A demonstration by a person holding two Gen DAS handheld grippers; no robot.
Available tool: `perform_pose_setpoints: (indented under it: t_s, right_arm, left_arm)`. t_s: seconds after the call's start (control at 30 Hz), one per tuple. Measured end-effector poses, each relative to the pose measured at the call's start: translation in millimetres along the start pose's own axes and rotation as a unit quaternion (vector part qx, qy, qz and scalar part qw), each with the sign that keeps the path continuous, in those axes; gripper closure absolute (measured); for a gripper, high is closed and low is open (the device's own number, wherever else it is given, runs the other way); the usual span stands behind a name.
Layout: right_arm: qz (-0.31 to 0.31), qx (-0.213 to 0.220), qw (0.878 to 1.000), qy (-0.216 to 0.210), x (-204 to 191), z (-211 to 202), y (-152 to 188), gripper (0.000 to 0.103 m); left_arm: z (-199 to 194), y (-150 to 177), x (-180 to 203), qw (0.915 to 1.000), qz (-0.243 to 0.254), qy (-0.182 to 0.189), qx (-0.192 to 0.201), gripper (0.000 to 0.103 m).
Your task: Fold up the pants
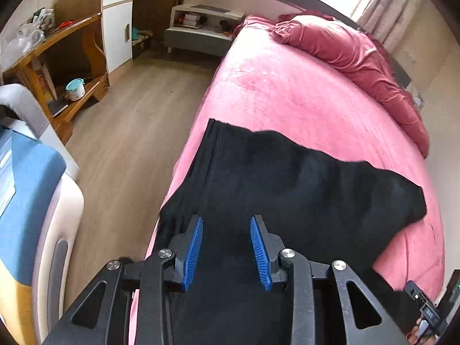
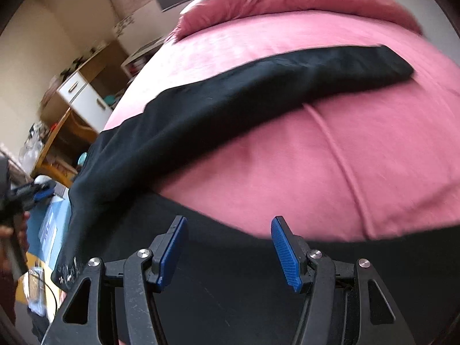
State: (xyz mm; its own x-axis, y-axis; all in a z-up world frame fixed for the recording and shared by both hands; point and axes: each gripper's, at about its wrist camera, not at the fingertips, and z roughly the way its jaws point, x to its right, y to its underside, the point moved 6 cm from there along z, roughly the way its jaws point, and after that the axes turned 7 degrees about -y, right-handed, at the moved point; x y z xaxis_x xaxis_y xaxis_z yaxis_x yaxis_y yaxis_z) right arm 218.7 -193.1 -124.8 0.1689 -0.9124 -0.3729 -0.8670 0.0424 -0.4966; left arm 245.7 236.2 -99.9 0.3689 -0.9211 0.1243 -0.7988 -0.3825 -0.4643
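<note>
Black pants (image 1: 287,184) lie spread on a pink bed (image 1: 287,92), near its left edge. My left gripper (image 1: 226,224) is open, its blue pads (image 1: 193,253) just above the black cloth, holding nothing. In the right wrist view the pants (image 2: 230,100) stretch as a long dark band from lower left to upper right across the bed (image 2: 345,158), and more black cloth lies under my right gripper (image 2: 228,224), which is open and empty. The right gripper (image 1: 428,310) shows at the lower right of the left wrist view, and the left gripper (image 2: 34,192) at the left edge of the right wrist view.
A dark pink quilt (image 1: 345,46) is bunched at the head of the bed. Wooden floor (image 1: 129,132) runs left of the bed, with a wooden desk (image 1: 51,57), a white cabinet (image 1: 118,26) and a low shelf (image 1: 201,26) beyond. A blue and white object (image 1: 28,189) stands at near left.
</note>
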Motion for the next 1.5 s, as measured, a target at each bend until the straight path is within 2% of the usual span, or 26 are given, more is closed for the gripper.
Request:
perform_pose_setpoints:
  t_s: [0.07,0.13,0.17,0.43,0.57,0.67,0.73,0.8,0.87,0.93,1.0,1.03,1.13,1.23,1.33,1.4,1.5]
  right_arm:
    - [-0.003,-0.002,1.0,-0.003,-8,16,-14,0.039]
    - [0.0,-0.002,1.0,-0.001,-11,26,-26,0.038]
    - [0.0,-0.003,1.0,-0.002,-13,31,-31,0.038]
    - [-0.022,-0.009,1.0,0.007,-20,61,-68,0.038]
    - [-0.019,-0.009,1.0,0.0,-17,65,-74,0.037]
    - [-0.02,-0.009,1.0,0.002,-18,69,-74,0.035]
    - [-0.019,-0.011,1.0,0.001,-18,73,-73,0.034]
    - [-0.016,-0.014,1.0,0.002,-17,77,-72,0.033]
    - [-0.007,-0.015,1.0,0.001,-14,79,-70,0.033]
    - [0.0,-0.015,1.0,0.001,-12,80,-69,0.032]
    - [0.003,-0.015,1.0,0.005,-11,81,-69,0.032]
    - [0.004,-0.015,1.0,0.007,-10,80,-69,0.032]
    - [0.003,-0.011,1.0,0.012,-8,76,-68,0.032]
    - [0.012,-0.009,1.0,0.014,-2,72,-66,0.032]
    - [0.029,-0.003,1.0,0.011,4,66,-67,0.032]
    - [0.042,0.004,0.999,-0.002,6,60,-69,0.032]
    - [0.053,0.015,0.998,-0.012,6,53,-75,0.032]
  left_arm:
    - [16,-13,4,0.9999,-0.002,-0.016,-0.003,0.065]
    - [34,-25,6,0.9997,-0.009,-0.019,-0.01,0.051]
    - [41,-30,8,0.9996,-0.011,-0.02,-0.013,0.05]
    - [88,-71,21,0.9989,-0.026,-0.023,-0.032,0.05]
    - [113,-88,14,0.9955,-0.07,-0.024,-0.059,0.049]
    - [125,-98,6,0.9925,-0.101,-0.03,-0.062,0.049]
    - [134,-98,6,0.9918,-0.096,-0.034,-0.077,0.049]
    - [141,-97,10,0.9921,-0.078,-0.053,-0.083,0.049]
    - [141,-96,17,0.9943,-0.044,-0.067,-0.07,0.053]
    - [139,-95,23,0.9951,-0.012,-0.082,-0.054,0.075]
    - [131,-93,29,0.9963,0.005,-0.078,-0.036,0.09]
    - [125,-92,31,0.9972,0.006,-0.07,-0.024,0.094]
    - [91,-85,42,0.9996,0.011,-0.013,0.023,0.094]
    - [39,-70,54,0.9937,0.035,0.077,0.074,0.095]
    - [-12,-39,66,0.9787,0.066,0.171,0.092,0.095]
    - [-43,-8,70,0.9652,0.09,0.228,0.09,0.095]
    - [-79,40,73,0.95,0.114,0.279,0.083,0.095]
